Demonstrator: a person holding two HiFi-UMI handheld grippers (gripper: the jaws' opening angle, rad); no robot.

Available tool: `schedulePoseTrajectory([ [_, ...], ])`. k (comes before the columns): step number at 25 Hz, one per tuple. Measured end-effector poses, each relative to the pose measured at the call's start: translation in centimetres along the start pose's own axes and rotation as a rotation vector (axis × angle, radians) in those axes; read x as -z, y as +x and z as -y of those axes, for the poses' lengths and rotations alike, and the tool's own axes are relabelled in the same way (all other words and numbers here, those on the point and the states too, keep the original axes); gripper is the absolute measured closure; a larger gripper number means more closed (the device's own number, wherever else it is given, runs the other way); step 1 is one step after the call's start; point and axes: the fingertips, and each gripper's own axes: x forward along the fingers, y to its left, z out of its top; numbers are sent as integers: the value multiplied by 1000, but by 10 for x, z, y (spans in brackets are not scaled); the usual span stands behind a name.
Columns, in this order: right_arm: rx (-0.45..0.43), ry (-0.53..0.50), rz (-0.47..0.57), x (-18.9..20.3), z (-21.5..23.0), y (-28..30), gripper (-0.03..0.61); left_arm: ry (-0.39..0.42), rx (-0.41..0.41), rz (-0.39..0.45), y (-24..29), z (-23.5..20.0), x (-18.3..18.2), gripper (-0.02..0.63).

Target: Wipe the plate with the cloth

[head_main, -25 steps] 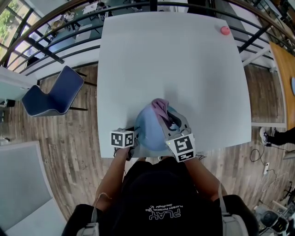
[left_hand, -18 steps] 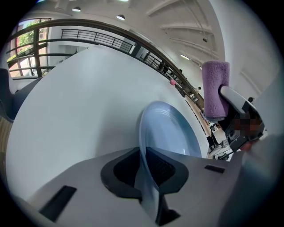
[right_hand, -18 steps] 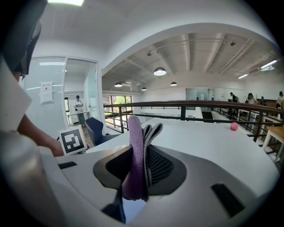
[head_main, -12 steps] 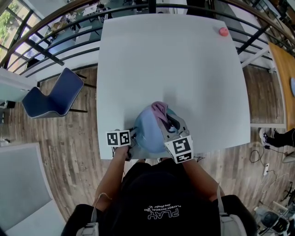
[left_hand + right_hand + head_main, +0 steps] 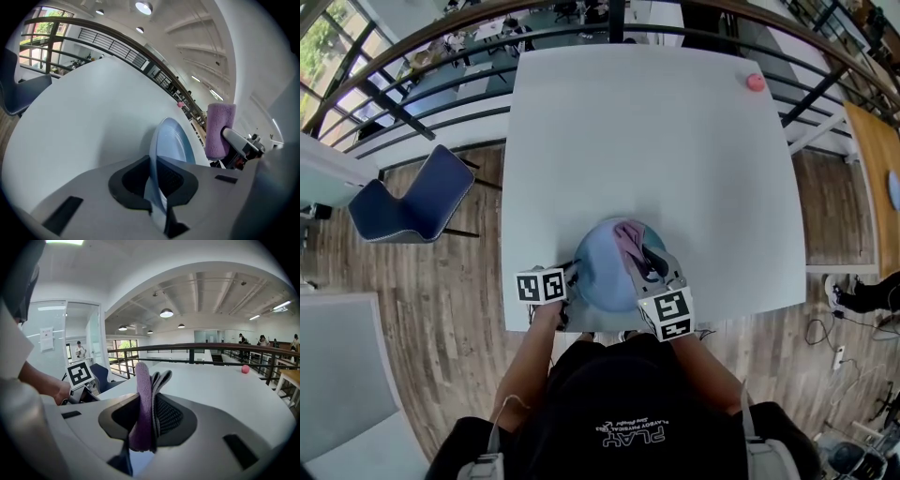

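**Head view:** A round, pale blue plate point(image 5: 602, 267) sits at the near edge of a white table point(image 5: 656, 141). The left gripper point(image 5: 571, 275) meets the plate's left rim. The right gripper point(image 5: 641, 258) reaches over the plate's right side, with a mauve cloth point(image 5: 627, 232) against its far part. A small pink ball point(image 5: 756, 82) lies well beyond the plate.

**Left gripper view:** The jaws have just been closing and now clamp the plate's thin rim between dark, ribbed pads. The plate looks smooth, glossy and shallow.

**Right gripper view:** The jaws are pinched tight on the cloth. It is folded into soft layers, fuzzy purple on one face and grey on the other.

**Risk:** The grip is a single pinch on a slick rim. Rubbing pressure from the cloth could twist the plate or slide it free. Since it is so close to the table's edge, it might fall.
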Motion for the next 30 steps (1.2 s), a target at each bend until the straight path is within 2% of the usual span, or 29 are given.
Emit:
schedulePoseTrajectory([
  [3, -20, 20, 8, -3, -4, 0, 480, 17, 25, 63, -7, 11, -16, 581],
  [8, -35, 24, 2, -6, -11, -1, 480, 70, 16, 154, -22, 26, -43, 583],
  [13, -79, 0, 19, -24, -28, -3, 480, 120, 24, 206, -34, 39, -62, 583],
  [21, -170, -29, -14, -31, -60, 4, 480, 172, 65, 283, -53, 64, -79, 583],
  [30, -156, -120, -70, -41, -67, 14, 480, 220, 101, 348, -80, 89, -88, 583],
])
